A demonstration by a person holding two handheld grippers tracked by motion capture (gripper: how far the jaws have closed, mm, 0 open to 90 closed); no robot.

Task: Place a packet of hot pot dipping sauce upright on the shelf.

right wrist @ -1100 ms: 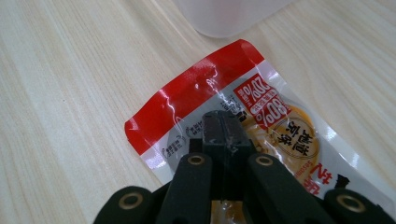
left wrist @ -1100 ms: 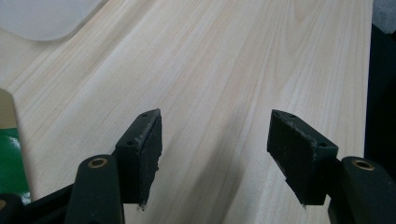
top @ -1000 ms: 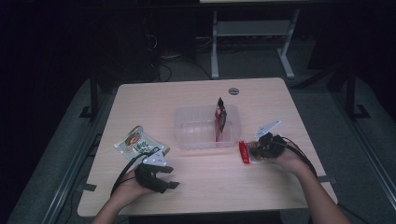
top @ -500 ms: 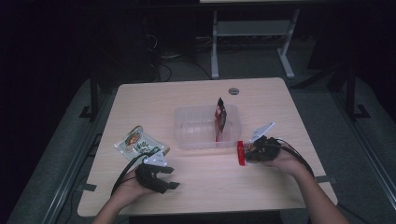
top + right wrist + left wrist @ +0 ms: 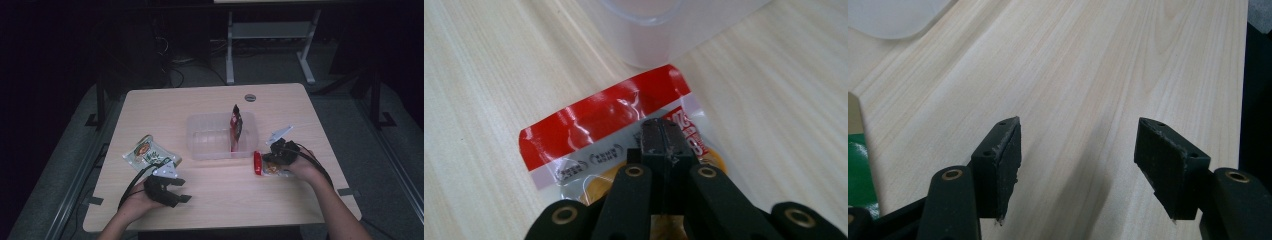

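Red-topped snack packet (image 5: pixel 609 135) pinched by right gripper (image 5: pixel 667 131) (jaws together), seemingly just beside clear tub (image 5: pixel 220 150), left gripper (image 5: pixel 1078 155) agape over bare tabletop (image 5: pixel 1088 65)

The left gripper (image 5: pixel 172 192) lay low near the table's front edge, its jaws parted with nothing between them, the left hand (image 5: pixel 135 202) wrapped around its body. The right gripper (image 5: pixel 267 161) pointed leftward, jaws pressed together, the right hand (image 5: pixel 300 167) behind it and the forearm angling in from the lower right.
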